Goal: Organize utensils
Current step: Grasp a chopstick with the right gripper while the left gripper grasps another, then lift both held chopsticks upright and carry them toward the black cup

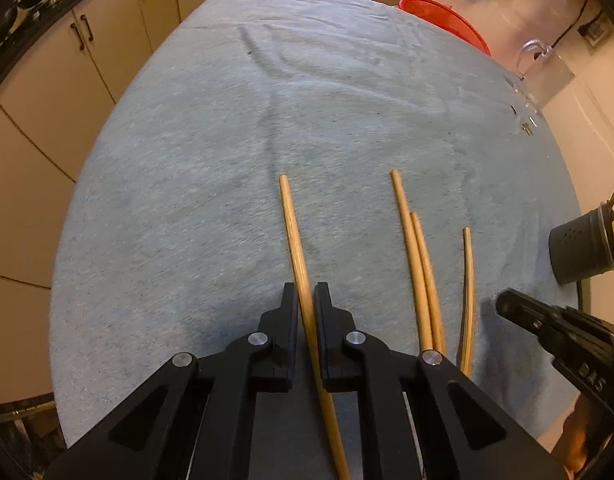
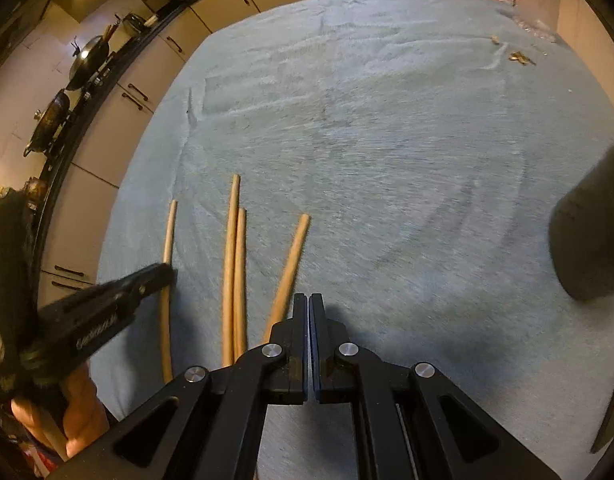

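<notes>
Left tongs (image 1: 306, 300) clamped on one long, slender, light-wood chopstick (image 1: 293, 236), gripped near its thicker end, its thin tip pointing away over the blue-grey cloth-covered worktop (image 1: 187, 160). Right tongs (image 2: 308, 312) drawn together with nothing between them. Three further wooden chopsticks (image 1: 423, 264) lie on the cloth between the two tools, two of them touching side by side. Judged stiff, very light and smooth, such a stick would pivot or slip in a grip taken near one end; a hold nearer mid-length should steady it. The left view alone shows the dark perforated cylindrical holder (image 1: 583, 250) with sticks already standing in it; the right view shows only its blurred flank, but reveals the left tool from outside.
</notes>
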